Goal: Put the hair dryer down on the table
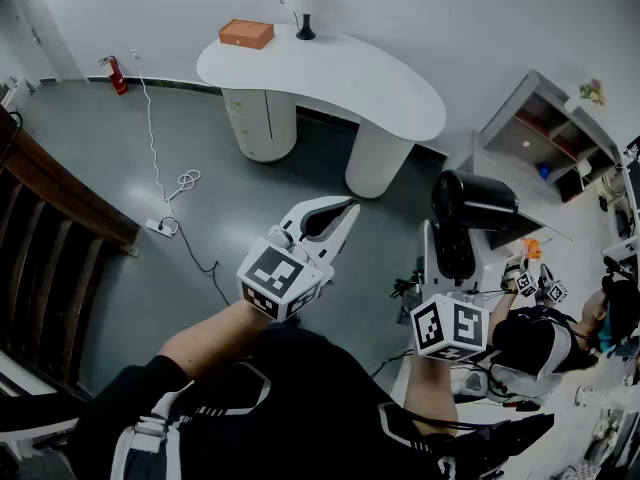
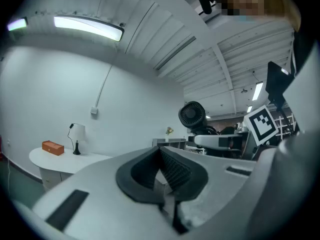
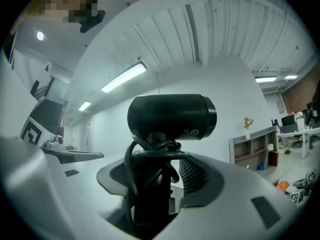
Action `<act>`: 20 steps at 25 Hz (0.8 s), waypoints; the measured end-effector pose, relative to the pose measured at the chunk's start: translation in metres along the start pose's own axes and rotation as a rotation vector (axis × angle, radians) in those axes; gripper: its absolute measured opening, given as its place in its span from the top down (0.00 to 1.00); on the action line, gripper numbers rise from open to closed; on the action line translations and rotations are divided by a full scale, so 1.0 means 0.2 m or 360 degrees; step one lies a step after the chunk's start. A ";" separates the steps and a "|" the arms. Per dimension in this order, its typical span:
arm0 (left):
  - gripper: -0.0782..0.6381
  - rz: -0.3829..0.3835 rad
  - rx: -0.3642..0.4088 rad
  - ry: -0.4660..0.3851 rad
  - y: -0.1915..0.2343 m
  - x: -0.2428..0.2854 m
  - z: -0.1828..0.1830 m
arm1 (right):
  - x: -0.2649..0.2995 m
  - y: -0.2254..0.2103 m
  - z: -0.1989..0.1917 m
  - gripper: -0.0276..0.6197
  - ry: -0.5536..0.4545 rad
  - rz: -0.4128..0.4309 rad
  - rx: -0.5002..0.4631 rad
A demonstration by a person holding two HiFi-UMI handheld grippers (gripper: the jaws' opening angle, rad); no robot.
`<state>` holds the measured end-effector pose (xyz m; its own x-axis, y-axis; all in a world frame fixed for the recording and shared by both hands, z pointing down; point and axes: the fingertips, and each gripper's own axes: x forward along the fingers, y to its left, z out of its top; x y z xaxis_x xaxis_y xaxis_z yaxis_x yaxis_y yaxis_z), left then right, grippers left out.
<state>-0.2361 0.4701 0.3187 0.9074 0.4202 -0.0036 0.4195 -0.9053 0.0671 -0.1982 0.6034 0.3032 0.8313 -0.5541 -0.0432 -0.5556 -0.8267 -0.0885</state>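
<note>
The right gripper [image 1: 447,246] sits at the lower right of the head view. Its jaws pinch the handle of a black hair dryer with a round barrel [image 1: 472,204], which has its black cord wound around it. In the right gripper view the hair dryer [image 3: 170,116] stands upright at the centre of the frame, with the barrel lying crosswise above the jaws and the handle filling the gap between the ribbed pads [image 3: 192,176]. It is held in the air over the grey floor [image 1: 120,148], well apart from the white kidney-shaped table [image 1: 330,73] at the upper centre.

The left gripper [image 1: 343,215] is at the centre of the head view and points towards that table. Its jaws are pressed together at the tips with nothing between them, as the left gripper view shows.

On the table's left end lie a flat orange box [image 1: 246,34] and a small white-shaded lamp on a black base [image 1: 305,3]. A white power strip with a trailing cable [image 1: 160,226] lies on the floor at the left.
</note>
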 end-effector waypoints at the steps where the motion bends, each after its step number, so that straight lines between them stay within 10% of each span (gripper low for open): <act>1: 0.89 0.0002 0.0003 0.0002 0.00 0.00 0.00 | 0.01 -0.01 0.01 0.56 -0.0005 -0.0009 -0.0005; 20: 0.89 0.0002 -0.0046 0.0001 0.23 0.10 0.00 | 0.24 0.03 0.02 0.56 -0.0014 -0.0045 -0.0029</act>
<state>-0.1988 0.4372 0.3220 0.9079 0.4192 -0.0028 0.4175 -0.9036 0.0962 -0.1609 0.5729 0.2964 0.8469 -0.5295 -0.0498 -0.5318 -0.8438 -0.0717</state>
